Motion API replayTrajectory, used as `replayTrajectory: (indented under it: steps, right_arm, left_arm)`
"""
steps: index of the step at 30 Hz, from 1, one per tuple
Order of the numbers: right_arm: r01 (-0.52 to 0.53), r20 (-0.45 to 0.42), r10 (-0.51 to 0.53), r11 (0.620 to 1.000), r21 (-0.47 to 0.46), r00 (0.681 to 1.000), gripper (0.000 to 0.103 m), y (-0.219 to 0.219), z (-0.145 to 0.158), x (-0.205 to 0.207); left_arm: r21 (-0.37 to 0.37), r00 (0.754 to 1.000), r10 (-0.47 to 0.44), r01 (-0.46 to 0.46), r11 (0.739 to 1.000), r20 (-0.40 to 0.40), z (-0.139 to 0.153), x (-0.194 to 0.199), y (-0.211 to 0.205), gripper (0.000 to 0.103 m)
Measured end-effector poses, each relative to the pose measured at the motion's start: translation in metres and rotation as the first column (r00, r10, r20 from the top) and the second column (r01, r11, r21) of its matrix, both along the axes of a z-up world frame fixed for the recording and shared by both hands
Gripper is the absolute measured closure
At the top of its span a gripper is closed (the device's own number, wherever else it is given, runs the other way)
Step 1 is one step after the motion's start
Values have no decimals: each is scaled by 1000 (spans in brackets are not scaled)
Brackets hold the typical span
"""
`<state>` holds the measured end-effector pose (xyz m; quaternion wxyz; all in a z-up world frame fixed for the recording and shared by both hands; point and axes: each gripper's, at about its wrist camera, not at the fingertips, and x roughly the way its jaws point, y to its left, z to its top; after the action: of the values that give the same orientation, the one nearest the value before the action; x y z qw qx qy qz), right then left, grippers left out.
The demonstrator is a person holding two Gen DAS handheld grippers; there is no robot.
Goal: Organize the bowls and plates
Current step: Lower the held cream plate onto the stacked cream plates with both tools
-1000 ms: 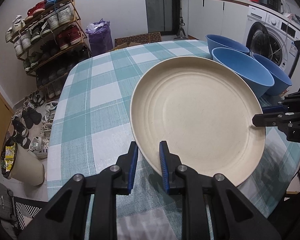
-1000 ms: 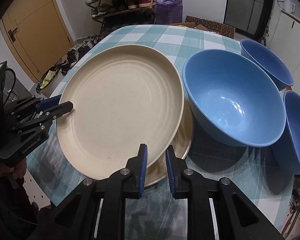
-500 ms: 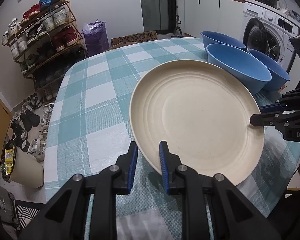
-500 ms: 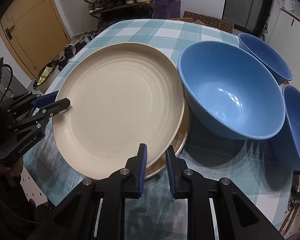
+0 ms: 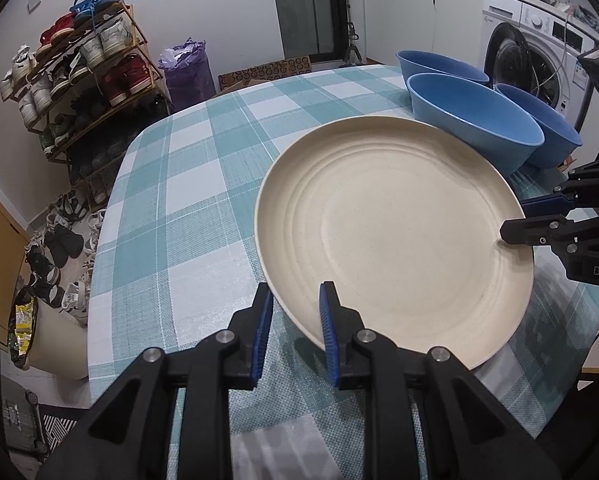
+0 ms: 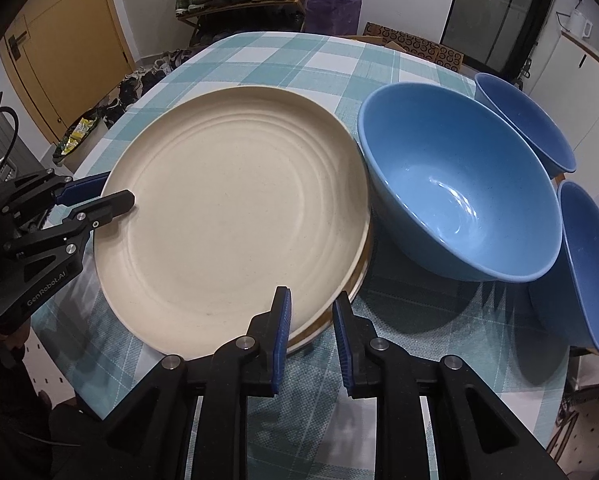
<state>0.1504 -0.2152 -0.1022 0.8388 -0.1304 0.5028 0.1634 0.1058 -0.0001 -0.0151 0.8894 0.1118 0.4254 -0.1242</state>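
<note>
The checked tabletop [image 5: 187,184] carries everything. The largest piece on it is the cream top plate [image 5: 395,240]. In the right wrist view it lies over a second, lower plate [image 6: 363,276], of which only a sliver of rim shows from about 3 to 5 o'clock. The stack is close but not quite centred, and whether the top plate has fully settled I cannot tell.

At 3 o'clock of the plates stand three blue bowls, all separate and upright: the near bowl [image 6: 459,192] just beside the plates' rims, the far bowl [image 6: 527,128] at 1 o'clock of it, and the side bowl [image 6: 591,264] at 4 o'clock of it.

In its own view the left tongs [image 5: 295,320] are clenched on the top plate's rim at 7 o'clock. The right tongs [image 6: 311,320] straddle the rim at 6 o'clock in their view. Their jaws have just been opening slightly, with the rim between them, and the pads look to bear on it.

By my reading, the step in hand is stacking the plates, at the point of letting go. The next move calls for freeing both rims evenly so the plate drops flat, then drawing each pair of tongs straight back off the rim without dragging it. Nesting the bowls would follow.
</note>
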Motion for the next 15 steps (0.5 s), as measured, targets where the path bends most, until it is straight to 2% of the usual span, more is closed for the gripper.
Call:
replayTrajectory:
  steps: [15]
  right_arm:
    - [-6,-8,6,999,-42,1000,79,1,-10,1]
  left_arm:
    - [65,1000,-6,7,998,-21,-13,2,-9,78]
